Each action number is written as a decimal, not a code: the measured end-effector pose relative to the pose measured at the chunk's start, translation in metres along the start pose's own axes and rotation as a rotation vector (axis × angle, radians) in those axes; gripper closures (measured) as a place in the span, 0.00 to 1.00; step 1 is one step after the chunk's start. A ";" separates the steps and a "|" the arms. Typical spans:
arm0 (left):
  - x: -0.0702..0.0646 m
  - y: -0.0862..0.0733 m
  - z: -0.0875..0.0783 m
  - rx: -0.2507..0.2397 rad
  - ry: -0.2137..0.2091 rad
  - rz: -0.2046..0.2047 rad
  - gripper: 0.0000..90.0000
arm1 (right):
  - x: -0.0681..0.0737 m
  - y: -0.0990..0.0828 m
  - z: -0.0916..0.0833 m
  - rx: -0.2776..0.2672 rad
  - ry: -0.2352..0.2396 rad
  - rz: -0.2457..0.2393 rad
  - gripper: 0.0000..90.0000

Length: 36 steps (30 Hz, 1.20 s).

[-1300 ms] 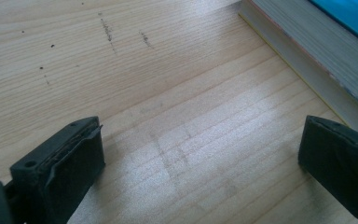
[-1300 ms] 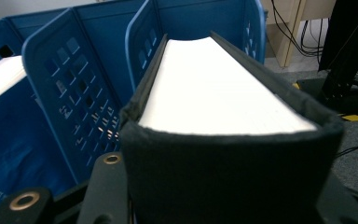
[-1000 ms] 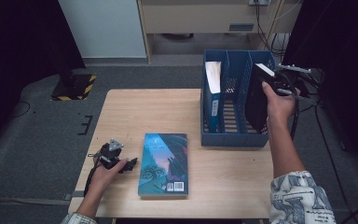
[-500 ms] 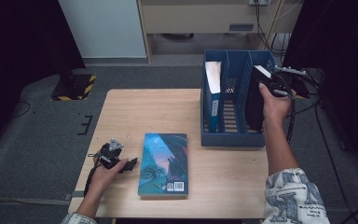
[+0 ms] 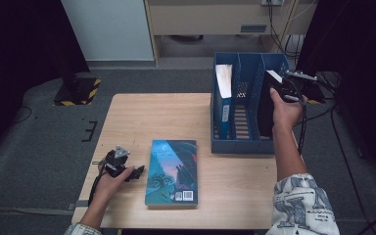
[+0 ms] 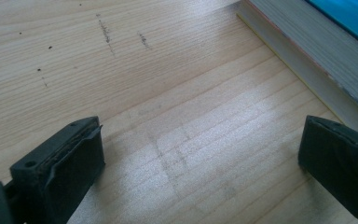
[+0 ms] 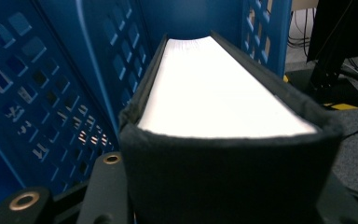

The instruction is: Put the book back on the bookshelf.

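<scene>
High view: right gripper clamping stiff, heavy black book at rack's three o'clock slot, spine-held; left gripper agape, idle.

A thick black-covered book with bright white page edges stands upright on its lower edge in the rightmost compartment of a blue slotted plastic file rack, which sits on the right half of a light wooden table. In the right gripper view the black book has its spine nearest, its white page block running away between the rack's perforated blue walls. In the high view the book's top corner rises just above the rack's rim, and its dark cover lies close against the right-hand wall.
</scene>
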<state>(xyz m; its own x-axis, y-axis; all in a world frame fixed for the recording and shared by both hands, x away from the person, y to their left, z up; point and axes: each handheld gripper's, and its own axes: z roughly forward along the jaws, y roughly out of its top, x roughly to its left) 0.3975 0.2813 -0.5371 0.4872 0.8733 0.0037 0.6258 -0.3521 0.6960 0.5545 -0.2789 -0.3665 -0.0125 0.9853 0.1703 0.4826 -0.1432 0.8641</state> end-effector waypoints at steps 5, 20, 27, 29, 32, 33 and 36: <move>0.000 0.000 0.000 0.000 0.000 0.000 0.00 | -0.001 -0.005 0.004 0.010 -0.005 0.015 0.59; 0.000 0.000 0.000 0.000 0.000 0.000 0.00 | -0.008 -0.007 0.007 -0.007 -0.007 0.050 0.59; 0.000 0.000 0.000 0.000 0.000 0.001 0.00 | -0.009 -0.010 0.009 0.001 -0.008 0.050 0.59; 0.000 0.000 0.000 0.000 0.000 0.001 0.00 | -0.009 -0.010 0.010 0.003 -0.009 0.058 0.59; 0.000 0.000 0.000 0.000 -0.001 0.001 0.00 | -0.009 -0.010 0.010 0.001 -0.009 0.056 0.59; 0.000 0.000 0.000 0.000 -0.001 0.001 0.00 | -0.008 -0.010 0.011 0.002 -0.008 0.056 0.59; 0.000 0.000 0.000 0.000 -0.001 0.001 0.00 | -0.009 -0.011 0.012 0.002 -0.011 0.050 0.59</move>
<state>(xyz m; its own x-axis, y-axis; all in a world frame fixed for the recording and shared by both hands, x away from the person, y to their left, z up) 0.3976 0.2811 -0.5372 0.4886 0.8725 0.0041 0.6249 -0.3532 0.6963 0.5597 -0.2848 -0.3830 0.0217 0.9780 0.2076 0.4844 -0.1919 0.8535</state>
